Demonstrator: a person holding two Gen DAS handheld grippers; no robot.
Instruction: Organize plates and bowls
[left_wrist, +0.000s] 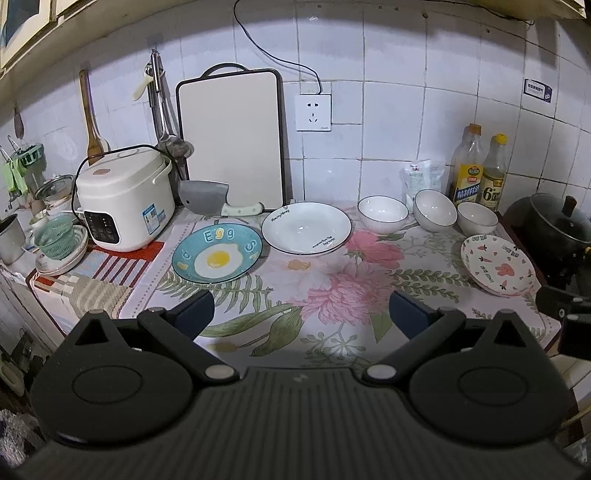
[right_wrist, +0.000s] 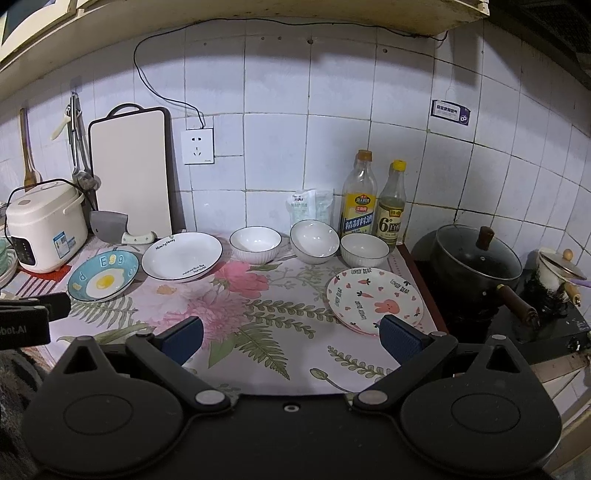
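Left wrist view: the left gripper (left_wrist: 301, 314) hovers over a floral tablecloth (left_wrist: 332, 295), fingers wide apart and empty. Ahead lie a blue egg plate (left_wrist: 217, 254), a white plate (left_wrist: 306, 228), three white bowls (left_wrist: 382, 209) in a row and a pink rabbit plate (left_wrist: 498, 269). A rice cooker (left_wrist: 123, 201) and cleaver (left_wrist: 207, 197) crowd the left.

Right wrist view: the right gripper (right_wrist: 291, 336), fingers spread and empty, hovers near the rabbit plate; a black pot (right_wrist: 476, 266) stands beside it.

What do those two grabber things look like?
Both are matte black plastic. The left gripper and the right gripper each have two round black discs, angled black link bars with silver rivets, and dark blue textured pads on the jaws. White lettering ending "bot.AI" marks the side of the left one. No cables or sleeves show.
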